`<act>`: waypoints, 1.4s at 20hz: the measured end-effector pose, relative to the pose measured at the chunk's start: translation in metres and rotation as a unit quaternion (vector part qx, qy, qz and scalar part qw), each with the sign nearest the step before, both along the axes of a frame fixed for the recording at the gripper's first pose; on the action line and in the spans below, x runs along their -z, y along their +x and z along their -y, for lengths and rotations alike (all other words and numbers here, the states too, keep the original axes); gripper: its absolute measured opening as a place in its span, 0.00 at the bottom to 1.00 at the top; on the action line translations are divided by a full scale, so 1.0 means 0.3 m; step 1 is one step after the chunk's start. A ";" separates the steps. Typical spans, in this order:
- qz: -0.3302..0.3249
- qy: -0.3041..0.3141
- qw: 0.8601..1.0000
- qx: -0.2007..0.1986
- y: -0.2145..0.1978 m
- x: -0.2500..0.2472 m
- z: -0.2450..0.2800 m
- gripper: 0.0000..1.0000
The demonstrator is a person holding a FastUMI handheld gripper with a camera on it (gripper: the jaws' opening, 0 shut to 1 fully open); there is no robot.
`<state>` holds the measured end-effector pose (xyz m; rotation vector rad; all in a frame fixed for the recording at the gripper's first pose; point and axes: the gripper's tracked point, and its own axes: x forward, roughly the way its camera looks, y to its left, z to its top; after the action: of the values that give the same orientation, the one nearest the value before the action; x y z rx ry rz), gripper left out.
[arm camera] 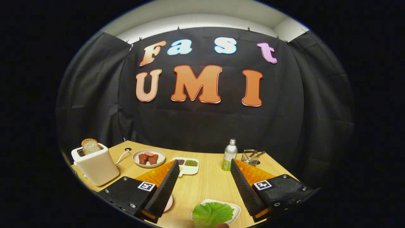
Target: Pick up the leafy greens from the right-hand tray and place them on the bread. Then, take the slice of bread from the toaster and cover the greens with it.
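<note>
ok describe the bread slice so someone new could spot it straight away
Start at the white toaster at the table's far left corner, beyond the left finger of the open gripper. The bread slice stands upright out of its top slot. It is the one tan, crusted piece standing on edge; the plate of food beside the toaster holds reddish pieces lying flat.

Toaster [96, 167] far left with bread slice [90, 146] in it, plate [148, 158] right of it, bottle [230, 155] beyond fingers, greens [211, 214] on tray [234, 211] nearest.
</note>
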<state>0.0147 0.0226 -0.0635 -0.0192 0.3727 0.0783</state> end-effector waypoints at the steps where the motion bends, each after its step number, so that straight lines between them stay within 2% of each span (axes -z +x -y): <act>1: -0.025 0.003 1.000 0.002 -0.001 0.031 0.003 0.97; 5: -0.114 0.009 0.993 -0.004 -0.022 0.157 0.003 0.97; 12: -0.241 0.014 0.970 -0.004 -0.070 0.337 0.019 0.97; 19: -0.327 0.008 0.945 0.003 -0.151 0.486 0.053 0.98; 23: -0.380 0.026 0.924 -0.011 -0.203 0.560 0.050 0.98; 28: -0.425 0.017 0.905 -0.011 -0.236 0.644 0.073 0.97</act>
<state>-0.0563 0.0008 -0.2567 0.0478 1.2494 0.1135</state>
